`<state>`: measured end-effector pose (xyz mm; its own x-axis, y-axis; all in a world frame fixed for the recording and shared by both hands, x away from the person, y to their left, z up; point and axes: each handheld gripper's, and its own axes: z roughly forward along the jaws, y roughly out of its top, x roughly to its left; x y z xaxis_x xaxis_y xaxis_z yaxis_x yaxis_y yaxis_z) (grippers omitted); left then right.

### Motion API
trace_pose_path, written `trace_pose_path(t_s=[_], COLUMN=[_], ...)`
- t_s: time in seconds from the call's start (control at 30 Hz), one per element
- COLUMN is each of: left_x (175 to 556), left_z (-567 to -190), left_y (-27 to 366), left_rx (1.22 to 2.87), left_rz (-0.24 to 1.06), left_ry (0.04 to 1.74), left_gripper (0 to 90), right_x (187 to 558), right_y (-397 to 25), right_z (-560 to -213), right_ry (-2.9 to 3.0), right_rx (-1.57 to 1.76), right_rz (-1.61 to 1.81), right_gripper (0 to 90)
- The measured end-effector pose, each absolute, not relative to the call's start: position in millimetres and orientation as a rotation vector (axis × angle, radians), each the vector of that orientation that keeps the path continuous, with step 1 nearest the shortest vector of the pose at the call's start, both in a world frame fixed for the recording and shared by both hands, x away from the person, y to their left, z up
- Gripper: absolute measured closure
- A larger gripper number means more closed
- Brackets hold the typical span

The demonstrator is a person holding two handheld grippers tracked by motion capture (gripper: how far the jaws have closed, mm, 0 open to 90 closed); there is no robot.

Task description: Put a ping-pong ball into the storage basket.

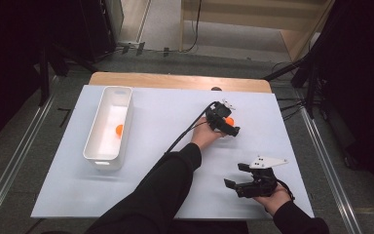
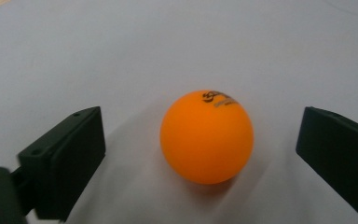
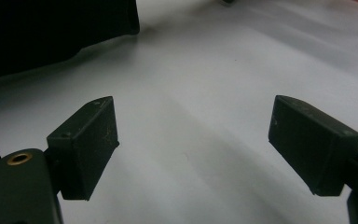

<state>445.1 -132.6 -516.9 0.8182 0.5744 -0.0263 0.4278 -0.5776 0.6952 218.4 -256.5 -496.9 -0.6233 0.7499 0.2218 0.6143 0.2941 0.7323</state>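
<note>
An orange ball (image 1: 230,121) (image 2: 206,136) with dark print on top rests on the white table (image 1: 160,112). My left gripper (image 1: 227,126) (image 2: 204,140) reaches across to it and is open, one jaw on each side of the ball with a gap on both sides. A second orange ball (image 1: 119,129) lies inside the white bin (image 1: 108,158) at the left. Near the front right, my right gripper (image 1: 234,175) (image 3: 193,135) is open just above the bare table, with nothing between its jaws.
The long, narrow bin runs front to back along the table's left side. The person's dark sleeve (image 1: 168,180) (image 3: 51,32) crosses the front middle of the table. A wooden strip (image 1: 175,80) edges the far side.
</note>
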Motion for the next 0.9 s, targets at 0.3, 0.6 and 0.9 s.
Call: trace_pose_path(t_s=[0.3,0.6,0.9], left_x=[442.6,439.8,436.2], left_z=[-520.4,-517.7,-514.3], left_y=[-135.8,-134.7,-137.6], left_rx=[2.294,2.282,2.293], left_rz=[0.328,0.329,0.327], left_ry=[0.724,0.72,0.719], left_gripper=[11.2,27.9,46.5], right_x=[218.6,218.7,220.4], right_y=[-257.0,-255.2,-253.6], right_z=[-497.1,-497.3,-497.6], right_ry=[2.391,2.391,2.398], right_rx=[1.278,1.291,1.283], right_rz=[1.237,1.232,1.236], right_gripper=[14.3,14.3,14.3])
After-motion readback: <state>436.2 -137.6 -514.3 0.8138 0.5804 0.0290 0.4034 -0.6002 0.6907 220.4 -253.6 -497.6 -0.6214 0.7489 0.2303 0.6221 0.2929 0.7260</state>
